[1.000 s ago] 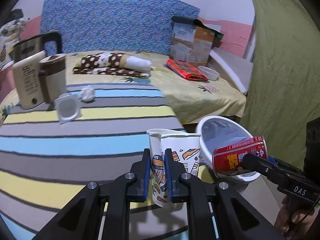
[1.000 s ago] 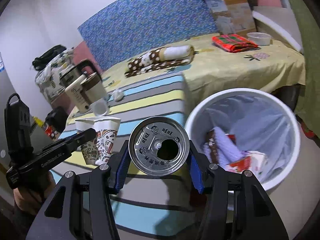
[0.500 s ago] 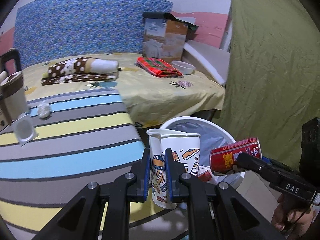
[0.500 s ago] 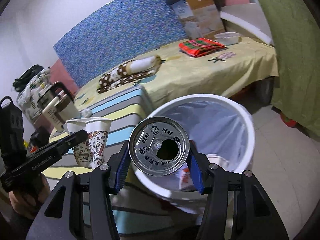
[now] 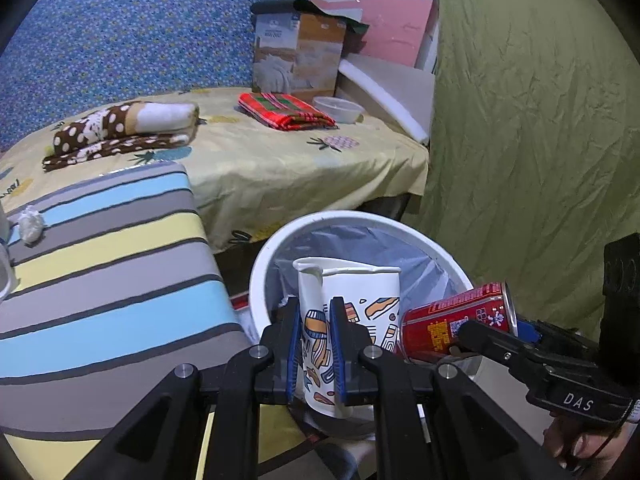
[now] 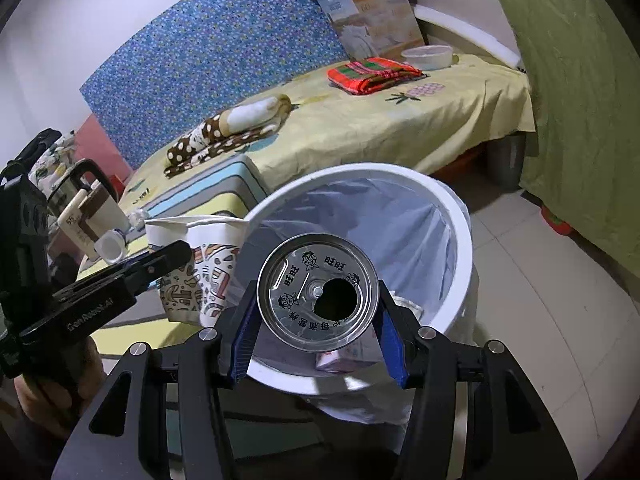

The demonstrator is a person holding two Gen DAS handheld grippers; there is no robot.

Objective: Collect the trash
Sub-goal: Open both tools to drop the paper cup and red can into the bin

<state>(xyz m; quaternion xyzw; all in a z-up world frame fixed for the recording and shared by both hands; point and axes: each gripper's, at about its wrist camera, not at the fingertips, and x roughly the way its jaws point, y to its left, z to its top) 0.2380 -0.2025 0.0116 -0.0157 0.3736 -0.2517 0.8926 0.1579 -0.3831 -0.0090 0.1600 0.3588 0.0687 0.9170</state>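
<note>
moved: both tongs swung off the tabletop [image 5: 120, 280], now over the bin [image 6: 460, 216]
left tongs [image 5: 316, 344]: pinching paper cup [image 5: 360, 292] wall, above bin's near rim
right tongs [image 6: 318, 330]: clamped round can [image 6: 318, 292], above bin mouth, ready to drop

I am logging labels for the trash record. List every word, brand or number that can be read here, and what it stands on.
"DAS": on the black body of the right claw.
"GenRobot.AI": on the black body of the left claw.
"旺旺", twice: on the silver lid of the red drink can; the ring of characters below is hard to read.
Yellow print and a QR code on the can's side: too small.
"55": on the beige kettle; the rest is blurred.
Print on the brown cardboard box: blurred.
</note>
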